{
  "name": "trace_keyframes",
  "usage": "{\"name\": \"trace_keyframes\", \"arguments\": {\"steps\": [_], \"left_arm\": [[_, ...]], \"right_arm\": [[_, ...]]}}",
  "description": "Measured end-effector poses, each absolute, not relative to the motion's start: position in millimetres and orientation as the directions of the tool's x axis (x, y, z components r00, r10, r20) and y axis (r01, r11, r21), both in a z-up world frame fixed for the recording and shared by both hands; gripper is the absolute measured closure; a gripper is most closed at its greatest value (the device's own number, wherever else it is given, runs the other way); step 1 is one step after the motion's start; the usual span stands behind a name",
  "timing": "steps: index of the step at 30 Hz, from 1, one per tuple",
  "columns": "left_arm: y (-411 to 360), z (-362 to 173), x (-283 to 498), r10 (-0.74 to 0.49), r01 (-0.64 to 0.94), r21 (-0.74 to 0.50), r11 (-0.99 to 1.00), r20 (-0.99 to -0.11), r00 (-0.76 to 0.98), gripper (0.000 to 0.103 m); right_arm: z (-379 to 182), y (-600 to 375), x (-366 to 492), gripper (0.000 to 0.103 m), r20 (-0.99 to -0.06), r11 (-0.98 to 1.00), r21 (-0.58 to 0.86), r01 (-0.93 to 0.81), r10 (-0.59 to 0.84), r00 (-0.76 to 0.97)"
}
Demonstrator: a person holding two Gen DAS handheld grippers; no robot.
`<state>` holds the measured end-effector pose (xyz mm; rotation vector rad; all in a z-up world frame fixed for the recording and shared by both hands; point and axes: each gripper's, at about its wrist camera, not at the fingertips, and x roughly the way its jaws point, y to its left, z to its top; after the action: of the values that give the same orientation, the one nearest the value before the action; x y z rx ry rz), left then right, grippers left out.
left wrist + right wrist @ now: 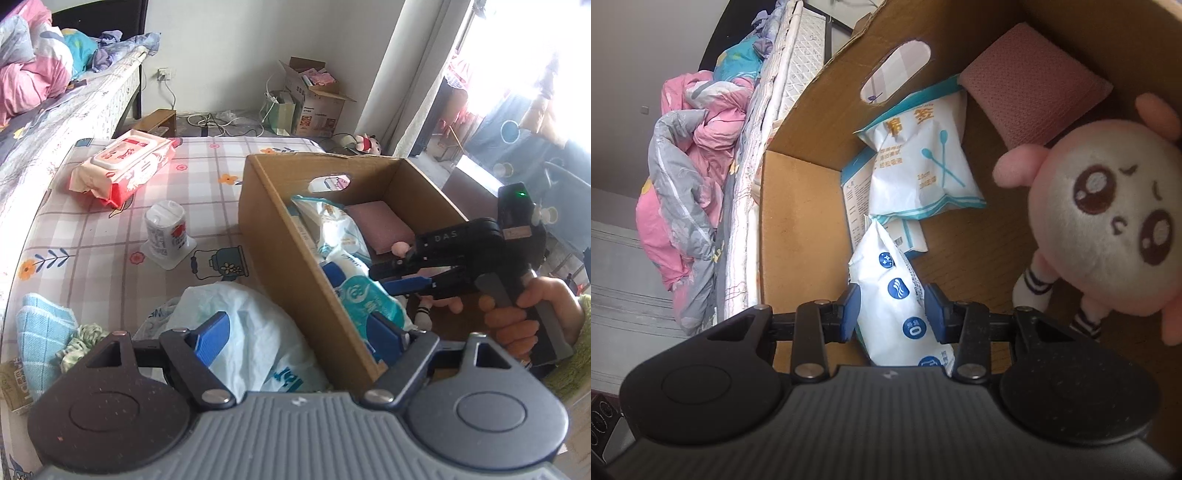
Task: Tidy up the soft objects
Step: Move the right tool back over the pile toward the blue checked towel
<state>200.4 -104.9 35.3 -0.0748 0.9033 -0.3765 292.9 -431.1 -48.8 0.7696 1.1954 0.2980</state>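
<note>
My right fingers [892, 314] pinch the slick tissue pack [905, 306] inside the box [798, 229], left fingers [299, 338] spread; pack may squirt loose.

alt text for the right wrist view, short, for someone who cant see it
The right gripper has its jaws around a white tissue pack inside a cardboard box. Beside it lie a cotton swab bag, a pink cushion and a pink plush doll.

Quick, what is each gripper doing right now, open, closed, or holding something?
Left gripper: open, its fingers astride the cardboard box wall, gripping nothing.
Right gripper: inside the box, closed on a white packet with blue dots.
</note>
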Motion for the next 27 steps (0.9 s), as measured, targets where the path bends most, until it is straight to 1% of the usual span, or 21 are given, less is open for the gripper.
{"name": "trace_keyframes", "arguments": {"steps": [3,6,11,13,19,22,23,27], "left_arm": [[-90.6,31.9,194.9,-0.349,0.269,-0.234,0.934,-0.755,0.555,0.021],[-80.5,30.6,190.5,-0.339,0.246,-0.238,0.939,-0.757,0.559,0.021],[-68.1,31.9,182.1,-0.335,0.23,-0.246,0.942,-0.747,0.574,0.021],[-64.8,33.5,178.3,-0.327,0.23,-0.235,0.945,-0.739,0.59,0.021],[-46.2,36.7,164.3,-0.305,0.216,-0.216,0.952,-0.718,0.626,0.021],[-25.3,39.8,153.5,-0.289,0.192,-0.216,0.957,-0.698,0.655,0.019],[-17.2,40.9,149.3,-0.281,0.181,-0.216,0.959,-0.692,0.665,0.019],[12.9,44.6,132.5,-0.227,0.133,-0.189,0.973,-0.678,0.699,0.019]], "right_arm": [[-54.8,-442.3,290.4,0.065,-0.748,0.729,0.65,0.216,0.562,0.355],[-67.0,-439.5,289.4,0.064,-0.749,0.716,0.656,0.239,0.577,0.328],[-71.0,-412.9,288.8,0.064,-0.749,0.727,0.658,0.194,0.607,0.266],[-68.0,-402.3,286.4,0.063,-0.766,0.755,0.634,0.164,0.586,0.265],[-52.6,-396.3,282.7,0.062,-0.787,0.8,0.584,0.135,0.519,0.333],[-37.2,-403.3,278.8,0.057,-0.779,0.805,0.579,0.129,0.5,0.38],[-30.7,-404.3,277.5,0.054,-0.775,0.806,0.578,0.128,0.492,0.396],[1.2,-410.5,266.6,0.049,-0.739,0.809,0.58,0.096,0.474,0.479]]}}
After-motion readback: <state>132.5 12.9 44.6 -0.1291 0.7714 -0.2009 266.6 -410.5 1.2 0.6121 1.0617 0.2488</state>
